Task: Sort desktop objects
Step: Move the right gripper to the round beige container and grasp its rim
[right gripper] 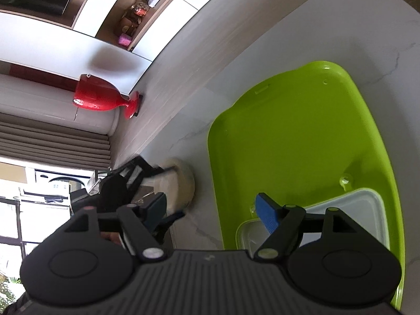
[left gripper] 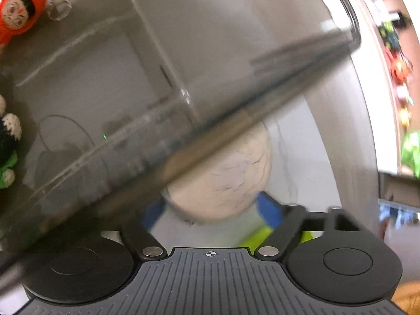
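Observation:
A cream round object (left gripper: 223, 176) lies on the white marble table between the blue pads of my left gripper (left gripper: 210, 210), and both pads touch its sides. A clear smoky plastic box (left gripper: 183, 78) hangs tilted over it and hides its top. In the right wrist view the same cream object (right gripper: 183, 183) sits just left of a lime green tray (right gripper: 302, 131), with the left gripper (right gripper: 176, 191) around it. My right gripper (right gripper: 212, 211) is open with nothing between its pads. Its right pad is over a white lidded container (right gripper: 349, 207) at the tray's near end.
A red-hooded doll keychain (left gripper: 21, 8), a black and green knitted toy (left gripper: 8, 144) and a thin grey cable (left gripper: 65, 136) show at the left by the clear box. A red vase (right gripper: 99, 97) stands on the floor beyond the table edge.

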`<move>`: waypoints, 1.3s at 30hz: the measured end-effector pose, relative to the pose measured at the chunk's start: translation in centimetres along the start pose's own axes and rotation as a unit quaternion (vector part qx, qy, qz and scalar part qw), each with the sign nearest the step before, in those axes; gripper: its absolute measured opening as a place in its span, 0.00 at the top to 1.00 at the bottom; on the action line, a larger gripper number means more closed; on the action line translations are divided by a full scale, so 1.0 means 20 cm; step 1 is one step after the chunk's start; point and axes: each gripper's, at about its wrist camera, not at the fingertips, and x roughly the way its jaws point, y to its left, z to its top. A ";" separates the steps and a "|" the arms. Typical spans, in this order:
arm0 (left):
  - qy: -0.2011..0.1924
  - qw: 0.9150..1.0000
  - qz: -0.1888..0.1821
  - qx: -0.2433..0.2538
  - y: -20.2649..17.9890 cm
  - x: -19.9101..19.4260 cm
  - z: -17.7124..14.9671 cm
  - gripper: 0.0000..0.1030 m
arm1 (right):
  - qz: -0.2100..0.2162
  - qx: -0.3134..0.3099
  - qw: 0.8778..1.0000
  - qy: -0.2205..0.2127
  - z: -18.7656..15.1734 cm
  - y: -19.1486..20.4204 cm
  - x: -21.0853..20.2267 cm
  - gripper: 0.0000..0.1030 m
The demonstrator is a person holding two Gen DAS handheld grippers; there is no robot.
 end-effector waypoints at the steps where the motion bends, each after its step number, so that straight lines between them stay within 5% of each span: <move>1: 0.007 1.000 -0.005 0.000 0.02 -0.01 -0.01 0.38 | -0.001 -0.001 1.000 0.001 0.00 0.01 0.01 0.26; 10: 0.052 0.998 -0.027 0.014 0.09 -0.08 -0.11 0.75 | 0.004 -0.011 1.000 0.002 -0.01 0.06 0.09 0.26; 11: 0.054 0.998 -0.023 0.019 0.09 -0.10 -0.10 1.00 | 0.003 -0.019 1.000 0.004 0.00 0.08 0.11 0.26; 19: 0.105 0.992 -0.011 0.071 0.12 -0.20 -0.18 1.00 | 0.062 0.064 0.994 0.070 0.09 0.05 0.37 0.24; 21: 0.093 0.988 -0.018 0.120 0.09 -0.33 -0.24 0.94 | 0.073 0.058 0.991 0.094 0.13 0.07 0.46 0.24; 23: 0.080 0.985 -0.024 0.150 0.04 -0.43 -0.26 0.85 | 0.053 -0.023 0.993 0.101 0.15 0.14 0.53 0.24; 27: 0.037 0.981 -0.010 0.191 0.03 -0.66 -0.21 0.38 | 0.058 -0.108 0.984 0.128 0.20 0.22 0.70 0.23; 29: -0.004 0.976 -0.013 0.218 0.01 -0.81 -0.13 0.42 | 0.064 -0.093 0.984 0.137 0.22 0.22 0.77 0.27; 32: -0.042 0.975 0.002 0.220 0.04 -1.03 -0.03 0.17 | 0.067 -0.098 0.983 0.142 0.23 0.23 0.85 0.27; 35: -0.024 0.983 -0.044 0.175 0.12 -1.10 0.04 0.11 | 0.079 -0.108 0.980 0.144 0.22 0.25 0.91 0.28; 39: -0.055 0.986 -0.024 0.157 0.14 -1.13 0.19 0.10 | 0.089 -0.091 0.981 0.146 0.18 0.26 0.96 0.26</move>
